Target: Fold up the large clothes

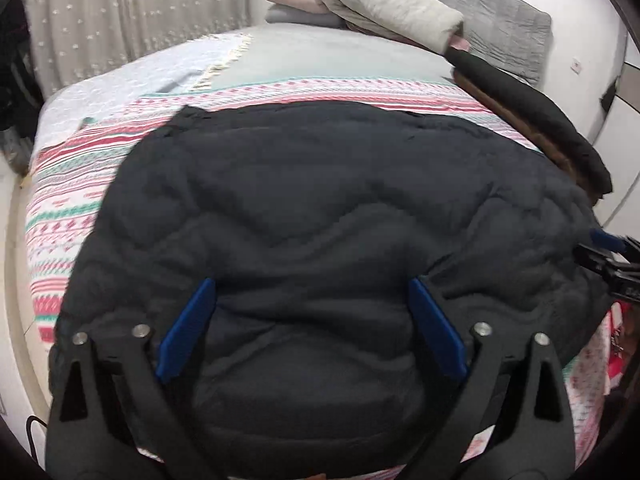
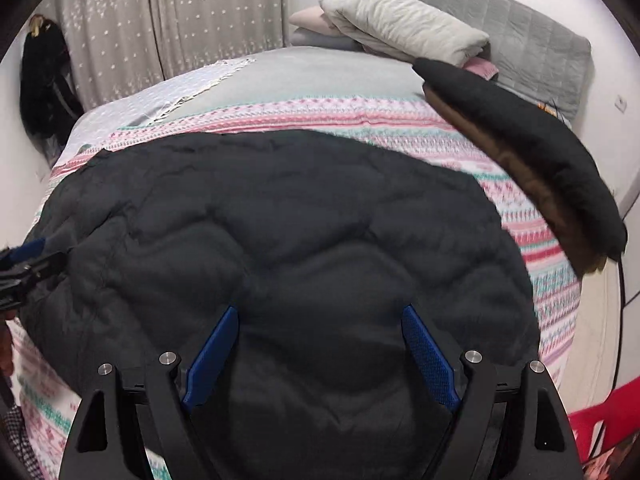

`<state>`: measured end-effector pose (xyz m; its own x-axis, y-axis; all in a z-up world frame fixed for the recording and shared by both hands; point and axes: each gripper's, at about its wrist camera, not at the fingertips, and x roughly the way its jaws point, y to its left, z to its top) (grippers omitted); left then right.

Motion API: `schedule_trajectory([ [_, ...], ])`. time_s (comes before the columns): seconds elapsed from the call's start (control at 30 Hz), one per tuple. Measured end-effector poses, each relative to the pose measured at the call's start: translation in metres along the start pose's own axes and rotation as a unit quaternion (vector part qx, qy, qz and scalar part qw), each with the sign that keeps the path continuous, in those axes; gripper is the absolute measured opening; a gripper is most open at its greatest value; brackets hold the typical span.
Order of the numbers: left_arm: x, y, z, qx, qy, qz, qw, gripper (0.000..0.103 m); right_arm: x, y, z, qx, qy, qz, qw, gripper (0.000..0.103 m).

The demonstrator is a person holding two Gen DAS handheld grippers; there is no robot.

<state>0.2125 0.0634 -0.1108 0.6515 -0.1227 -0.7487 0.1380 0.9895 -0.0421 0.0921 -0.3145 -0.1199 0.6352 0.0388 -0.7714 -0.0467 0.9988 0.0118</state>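
While the dark padded coat (image 1: pixel 320 208) lies spread on the bed (image 1: pixel 100 184), your left gripper (image 1: pixel 312 320) and right gripper (image 2: pixel 320 344) hover released, grasping nothing; next I think you must seize its near edge.

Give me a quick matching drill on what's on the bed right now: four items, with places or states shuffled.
1. dark quilted jacket
2. cream folded blanket
3. black-and-brown folded garment
4. left gripper

A. along the bed's right edge
B. open above the jacket
C. spread flat on the striped cover
D. stacked at the headboard

Pairs: 1-C, 2-D, 3-A, 4-B
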Motion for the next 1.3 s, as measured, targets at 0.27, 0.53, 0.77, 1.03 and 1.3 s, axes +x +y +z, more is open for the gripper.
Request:
schedule_trajectory([
  [0.27, -0.015, 0.011, -0.024, -0.061, 0.0, 0.023, 0.9979, 0.101, -0.015, -0.04, -0.04, 0.103, 0.004, -0.032, 0.994, 0.088],
  [0.53, -0.052, -0.016, -0.056, -0.064, 0.006, 0.035, 0.9973, 0.102, -0.038, -0.012, -0.06, 0.084, -0.013, -0.053, 0.995, 0.088],
  [0.77, -0.048, -0.048, -0.084, -0.042, 0.066, 0.035, 0.9964, 0.102, -0.061, 0.023, -0.099, 0.069, -0.015, -0.052, 0.996, 0.089],
  [1.03, -0.058, -0.078, -0.09, -0.007, 0.078, 0.026, 0.9966, 0.102, -0.074, 0.046, -0.099, 0.046, -0.006, -0.046, 0.998, 0.09],
  [1.3, -0.072, -0.084, -0.088, -0.004, 0.066, 0.017, 0.9977, 0.102, -0.074, 0.059, -0.101, 0.04, 0.006, -0.04, 0.998, 0.09],
])
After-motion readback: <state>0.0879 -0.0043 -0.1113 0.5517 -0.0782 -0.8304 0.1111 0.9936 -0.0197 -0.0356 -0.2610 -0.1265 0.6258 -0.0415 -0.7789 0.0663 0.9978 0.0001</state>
